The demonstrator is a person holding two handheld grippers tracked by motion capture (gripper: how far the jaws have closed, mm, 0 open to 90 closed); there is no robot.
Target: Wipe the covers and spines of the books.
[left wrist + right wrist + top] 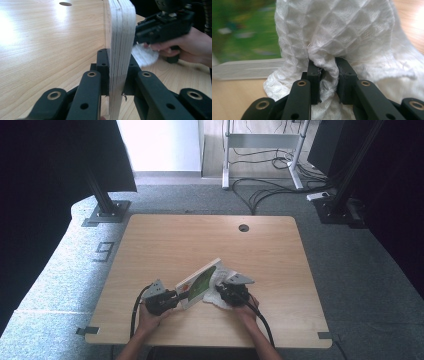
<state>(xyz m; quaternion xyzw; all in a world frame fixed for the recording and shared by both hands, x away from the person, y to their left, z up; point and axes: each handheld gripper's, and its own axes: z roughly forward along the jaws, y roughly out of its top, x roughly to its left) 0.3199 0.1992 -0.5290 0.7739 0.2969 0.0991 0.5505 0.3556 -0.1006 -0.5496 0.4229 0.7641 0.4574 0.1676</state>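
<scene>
Item: thick board book with a green pictured cover and pale stacked page edges (198, 284); held on edge and tilted, its lower end at or just above the tabletop; green face turned toward the person's right.
Long axis: runs from the near-left corner, at the left tongs, up and away to the far-right corner; the far end stands higher than the near end.
Location: near-centre of the light wooden tabletop (165, 240), between the two hands.
Left tongs (176, 296): closed tight across the book's thickness at its near-left corner; in the left gripper view the two pads (103, 72) press flat on either cover, the page edges (119, 45) rising upright between them.
Second item: white waffle-weave cloth (220, 287), crumpled; lying against the book's green face and spilling onto the tabletop beside it.
Right tongs (328, 82): nearly closed, pinching a bunched fold of the cloth (342, 32) between the pads; green cover (244, 32) blurred just behind.
Fixture: round cable hole (243, 228) near the far edge, well apart from the work.
</scene>
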